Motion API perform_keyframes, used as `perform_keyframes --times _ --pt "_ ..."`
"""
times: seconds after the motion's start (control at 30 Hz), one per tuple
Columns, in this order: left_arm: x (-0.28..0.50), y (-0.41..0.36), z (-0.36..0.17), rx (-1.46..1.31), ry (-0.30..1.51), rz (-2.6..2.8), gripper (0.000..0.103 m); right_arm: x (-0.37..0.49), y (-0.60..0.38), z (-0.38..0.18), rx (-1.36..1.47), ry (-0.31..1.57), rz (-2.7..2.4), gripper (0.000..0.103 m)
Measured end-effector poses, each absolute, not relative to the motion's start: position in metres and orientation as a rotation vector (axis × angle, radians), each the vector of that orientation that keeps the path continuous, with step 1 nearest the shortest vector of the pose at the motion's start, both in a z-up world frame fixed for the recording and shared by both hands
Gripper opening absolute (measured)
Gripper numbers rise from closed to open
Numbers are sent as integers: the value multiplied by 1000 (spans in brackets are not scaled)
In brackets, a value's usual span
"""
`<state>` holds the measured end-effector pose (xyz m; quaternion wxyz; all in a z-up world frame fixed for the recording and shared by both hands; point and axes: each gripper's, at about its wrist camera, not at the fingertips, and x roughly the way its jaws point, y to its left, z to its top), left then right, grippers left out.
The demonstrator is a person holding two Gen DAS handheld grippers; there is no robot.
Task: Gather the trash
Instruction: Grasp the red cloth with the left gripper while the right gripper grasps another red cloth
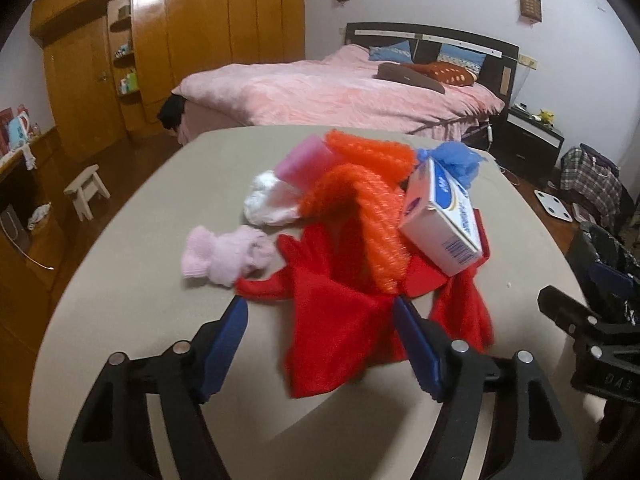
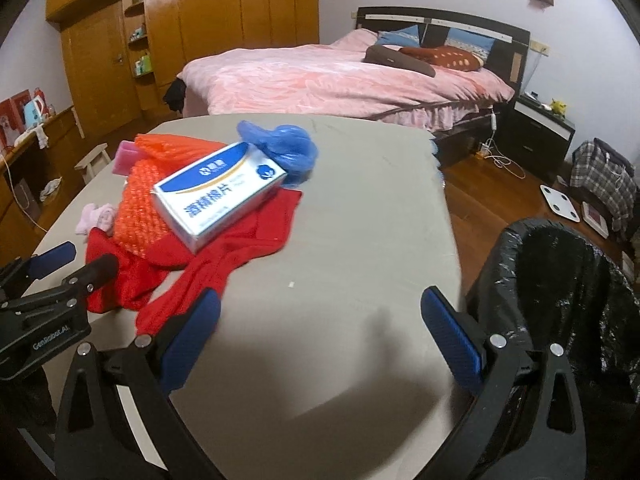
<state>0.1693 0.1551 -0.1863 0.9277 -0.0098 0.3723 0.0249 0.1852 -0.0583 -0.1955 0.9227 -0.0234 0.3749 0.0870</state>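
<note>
On the grey table (image 2: 360,208), just ahead of both grippers, the pile of trash is sitting toward the left half: a white-and-blue box (image 2: 218,194) is resting on orange bubble wrap (image 2: 138,208) and a red cloth (image 2: 248,240), with a crumpled blue bag (image 2: 288,146) just beyond it. From the left wrist view I am also seeing a pink sock (image 1: 224,254), a white wad (image 1: 266,200) and a pink block (image 1: 302,160) on the far-left side of the heap.

I am holding the left gripper (image 1: 320,336) with its jaws apart, straddling the near edge of the red cloth but not closing on it. The right gripper (image 2: 318,328) is also standing wide apart over bare table, gripping nothing.

As I judge it, the first pick is just beginning. The box looks like the cleanest start: it is rigid and lying on top, so I would be aligning the right jaws across its narrow sides and lifting straight up, so the wrap beneath is not dragged along. The bin lined with a black bag (image 2: 560,280) is standing just off the table's near right corner, a short carry.

Beyond the table a bed with a pink cover (image 2: 320,80) is filling the far side of the room, wooden wardrobes (image 2: 224,12) are lining the far left wall, and a small stool (image 1: 86,190) is standing on the wood floor at left.
</note>
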Motion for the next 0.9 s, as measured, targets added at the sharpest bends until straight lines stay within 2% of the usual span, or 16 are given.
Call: perform_keyframes --times 0.07,0.1,0.17,0.2,0.23,0.33,0.43,0.73,0.83,0.9 --pt "177 147 -189 -6 779 41 73 187 -61 -196 -40 771 174 97" --pt "179 143 -192 -2 787 37 68 186 -61 -197 -39 770 173 97" --pt "185 138 -199 -6 827 15 53 186 -62 -197 -40 767 174 97" --pt "189 136 -204 -5 854 5 38 186 -63 -197 -42 766 174 97" --pt "191 136 -206 -10 867 -6 28 186 -63 -198 -43 768 175 98" --pt "191 140 -205 -47 864 -19 13 187 -63 -199 -36 773 180 98" --pt "186 147 -199 -75 832 -12 10 186 -59 -201 -29 778 196 98" --pt "166 175 -181 -60 771 40 10 189 -27 -202 -31 792 282 97" --pt "162 181 -179 -65 762 54 9 193 -13 -206 -43 814 305 90" --pt "162 183 -176 -65 752 54 9 195 -7 -209 -45 832 319 80"
